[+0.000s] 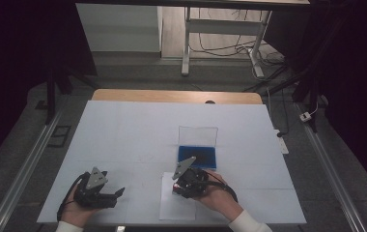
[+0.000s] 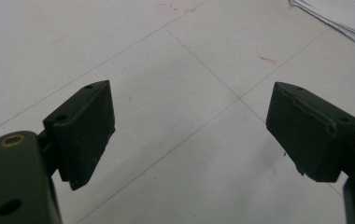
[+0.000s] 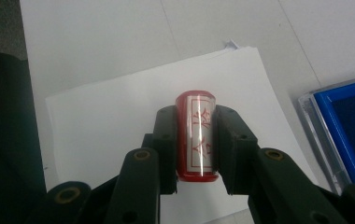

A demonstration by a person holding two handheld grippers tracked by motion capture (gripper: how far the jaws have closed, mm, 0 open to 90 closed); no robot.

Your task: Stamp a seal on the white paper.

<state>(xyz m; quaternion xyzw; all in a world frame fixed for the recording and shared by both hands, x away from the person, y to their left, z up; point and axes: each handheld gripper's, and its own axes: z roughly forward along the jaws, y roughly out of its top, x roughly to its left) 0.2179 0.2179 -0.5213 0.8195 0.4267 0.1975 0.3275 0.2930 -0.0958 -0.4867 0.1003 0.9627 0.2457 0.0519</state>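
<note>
A red stamp (image 3: 195,135) with a white label and red characters is clamped between the jaws of my right gripper (image 3: 195,144). It hangs over a stack of white paper (image 3: 133,116), seen in the high view as a sheet (image 1: 172,205) near the table's front edge. In the high view my right gripper (image 1: 184,186) sits just in front of the blue ink pad (image 1: 197,155), whose clear lid (image 1: 198,135) stands upright behind it. My left gripper (image 1: 111,195) rests at the front left, and its gripper view shows the jaws (image 2: 189,135) wide apart over bare table.
The white table top (image 1: 123,135) has faint seams and small red marks (image 2: 267,59). A corner of the paper stack (image 2: 344,18) lies at the upper right of the left gripper view. A desk frame and cables (image 1: 220,43) stand on the floor beyond the table.
</note>
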